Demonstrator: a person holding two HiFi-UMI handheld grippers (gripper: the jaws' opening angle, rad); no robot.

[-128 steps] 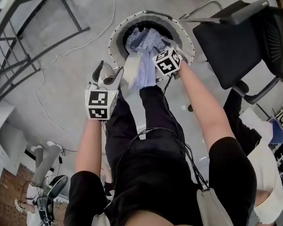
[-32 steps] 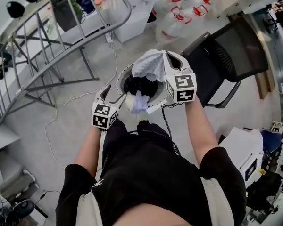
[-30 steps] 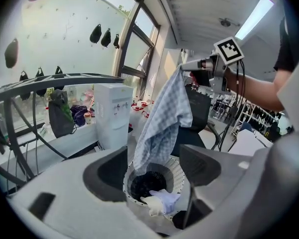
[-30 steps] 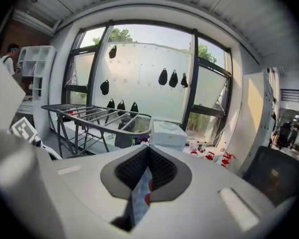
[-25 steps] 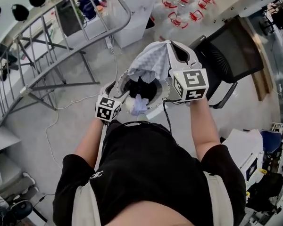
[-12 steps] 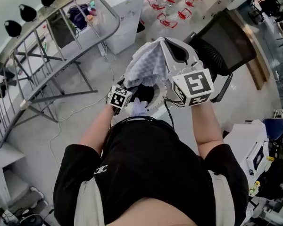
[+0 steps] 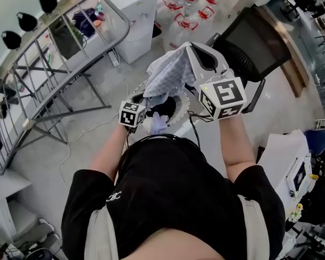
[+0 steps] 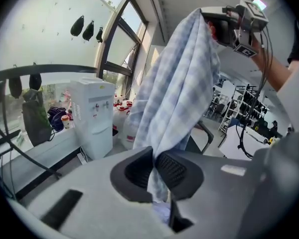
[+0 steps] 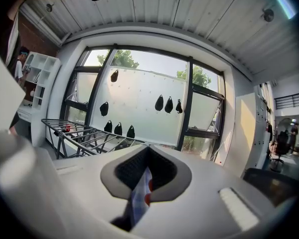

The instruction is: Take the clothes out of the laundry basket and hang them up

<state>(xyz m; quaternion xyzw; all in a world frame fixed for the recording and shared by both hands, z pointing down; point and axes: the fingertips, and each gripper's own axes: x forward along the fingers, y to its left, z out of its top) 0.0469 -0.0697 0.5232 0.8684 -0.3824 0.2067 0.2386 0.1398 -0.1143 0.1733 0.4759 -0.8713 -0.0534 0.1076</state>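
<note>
Closing a second grip on the lifted cloth

Starting at the left, the left gripper sits just above the near rim of the laundry basket. Its jaws have just been closing, and they now pinch the lower folds of the checked cloth. A second ago they stood wide with nothing in them. In the left gripper view, the fabric passes between the ribbed pads and a short tail hangs out below them.

The cloth itself is now clear of the basket, whereas five seconds ago it was still bunched inside among the other clothes. A pale piece is draped over the basket's near rim.

Further right and well above the basket, the right gripper is clamped on the cloth's top edge. Its own view shows a strip of blue-and-white fabric with a red fleck caught between the closed jaws.

With both ends held, the pick-out step looks done for this piece. My guess is that spreading it and carrying it to the drying rack, left of the basket, comes next.

The cloth's long axis runs steeply. Its upper end points up and right to the right gripper, and its lower end points down toward the basket's near-left rim. It hangs in loose folds, not pulled flat.
</note>
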